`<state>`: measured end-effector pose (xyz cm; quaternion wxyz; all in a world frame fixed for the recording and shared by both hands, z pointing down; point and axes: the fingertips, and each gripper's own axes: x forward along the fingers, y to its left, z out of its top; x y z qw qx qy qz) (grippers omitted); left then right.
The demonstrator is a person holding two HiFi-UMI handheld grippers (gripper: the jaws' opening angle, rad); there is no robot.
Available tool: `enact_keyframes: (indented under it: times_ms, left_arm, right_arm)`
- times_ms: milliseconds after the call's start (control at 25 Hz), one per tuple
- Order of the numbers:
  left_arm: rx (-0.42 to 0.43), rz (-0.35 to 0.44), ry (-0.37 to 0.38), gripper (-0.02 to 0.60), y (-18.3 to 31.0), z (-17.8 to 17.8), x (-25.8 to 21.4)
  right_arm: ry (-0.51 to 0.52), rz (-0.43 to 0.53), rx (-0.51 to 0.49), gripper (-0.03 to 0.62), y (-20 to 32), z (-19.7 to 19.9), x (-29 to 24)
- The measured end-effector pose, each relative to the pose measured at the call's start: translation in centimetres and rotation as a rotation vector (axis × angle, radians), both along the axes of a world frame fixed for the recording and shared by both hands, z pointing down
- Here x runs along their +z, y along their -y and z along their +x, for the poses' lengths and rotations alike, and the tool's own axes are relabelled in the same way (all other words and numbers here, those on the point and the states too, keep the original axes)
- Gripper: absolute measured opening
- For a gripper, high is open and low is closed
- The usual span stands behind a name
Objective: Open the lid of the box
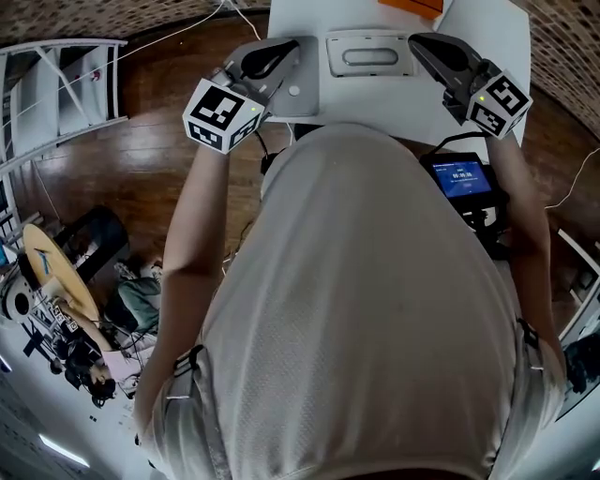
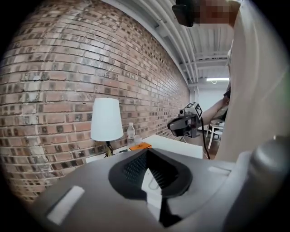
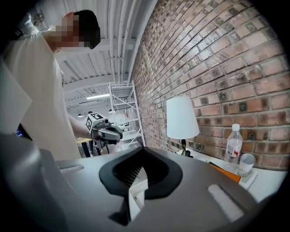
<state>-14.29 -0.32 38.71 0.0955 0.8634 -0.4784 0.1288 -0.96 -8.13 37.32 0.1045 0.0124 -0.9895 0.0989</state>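
A grey box [image 1: 367, 54] with a recessed handle in its closed lid lies flat on the white table [image 1: 309, 19], in the head view. My left gripper [image 1: 298, 49] sits just off the box's left side and my right gripper [image 1: 419, 41] just off its right side. Both point away from the person. In the left gripper view the left gripper [image 2: 152, 176] has its jaws together, with only a sliver of white showing past the black pads [image 2: 131, 170]. The right gripper [image 3: 138, 174] looks the same in its own view. Neither is seen holding anything.
A white lamp [image 3: 182, 118], a water bottle [image 3: 233, 147] and a cup [image 3: 247, 164] stand by the brick wall at the table's far end, beside a flat orange thing [image 1: 412, 6]. A small screen [image 1: 459, 178] hangs at the person's right. Metal shelving [image 1: 56, 84] stands left.
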Motion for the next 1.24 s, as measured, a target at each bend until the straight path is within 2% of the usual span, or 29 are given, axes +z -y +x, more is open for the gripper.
enact_keyframes:
  times_ms: [240, 1240]
  left_arm:
    - [-0.029, 0.015, -0.035, 0.0, 0.0, -0.1, -0.1]
    - [0.036, -0.009, -0.009, 0.0, 1.1, 1.5, 0.9]
  right_arm:
    - [0.013, 0.002, -0.015, 0.0, -0.5, 0.0, -0.1]
    - [0.013, -0.011, 0.0, 0.0, -0.5, 0.5, 0.5]
